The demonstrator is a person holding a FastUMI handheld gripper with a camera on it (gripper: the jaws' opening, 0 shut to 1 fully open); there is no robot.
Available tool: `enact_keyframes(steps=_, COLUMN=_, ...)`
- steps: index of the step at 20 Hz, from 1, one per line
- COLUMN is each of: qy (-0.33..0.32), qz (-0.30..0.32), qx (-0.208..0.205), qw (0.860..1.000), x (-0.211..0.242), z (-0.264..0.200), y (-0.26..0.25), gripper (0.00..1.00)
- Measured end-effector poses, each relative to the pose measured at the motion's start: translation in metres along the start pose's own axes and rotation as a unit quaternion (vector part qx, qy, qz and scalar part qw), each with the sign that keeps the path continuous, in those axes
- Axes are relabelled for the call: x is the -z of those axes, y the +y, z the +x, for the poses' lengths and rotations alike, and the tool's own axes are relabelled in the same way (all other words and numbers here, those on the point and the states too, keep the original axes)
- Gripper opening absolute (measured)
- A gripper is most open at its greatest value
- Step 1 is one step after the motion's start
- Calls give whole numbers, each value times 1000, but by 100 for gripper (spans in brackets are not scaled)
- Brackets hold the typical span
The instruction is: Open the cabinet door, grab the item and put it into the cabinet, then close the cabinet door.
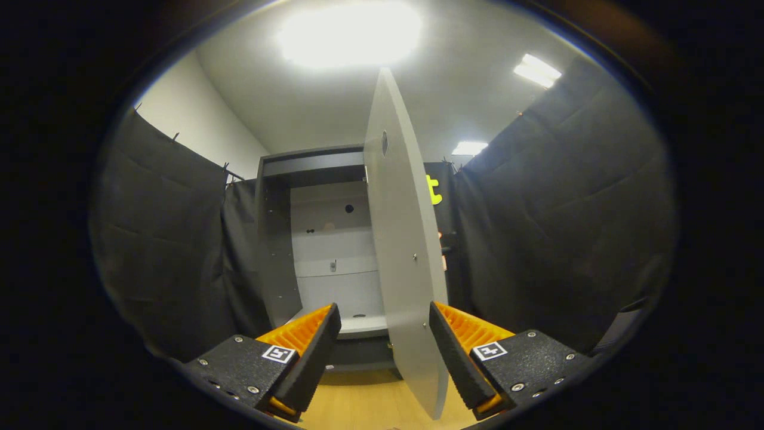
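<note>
My tool is wide open and holds nothing. The flat grey cabinet door stands open, its edge between my fingers, nearer the right one. The tall grey cabinet is just beyond.

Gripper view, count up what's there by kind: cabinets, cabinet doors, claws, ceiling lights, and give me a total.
Cabinet: 1, standing open
Cabinet door: 1, swung open, its edge between the claw's fingers
Claw: 1, fingers apart around the door's lower edge
Ceiling lights: 3, one large overhead, two smaller
Total: 6
</note>
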State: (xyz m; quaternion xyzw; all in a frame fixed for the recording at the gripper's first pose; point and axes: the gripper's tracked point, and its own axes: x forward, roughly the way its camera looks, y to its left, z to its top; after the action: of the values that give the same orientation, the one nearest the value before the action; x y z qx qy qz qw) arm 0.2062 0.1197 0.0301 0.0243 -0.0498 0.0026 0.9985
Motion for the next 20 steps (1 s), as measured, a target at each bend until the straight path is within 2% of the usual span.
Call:
enact_keyframes(steps=5, qy=2, qz=-21, qx=-28, qw=999, x=40, z=2, y=49, gripper=93)
enact_keyframes(steps=16, qy=44, qz=5, qx=-127, qw=991, x=148, z=-3, y=147, gripper=94)
enact_keyframes(steps=20, qy=75, qz=11, qx=-141, qw=987, x=197, z=-1, y=172, gripper=94)
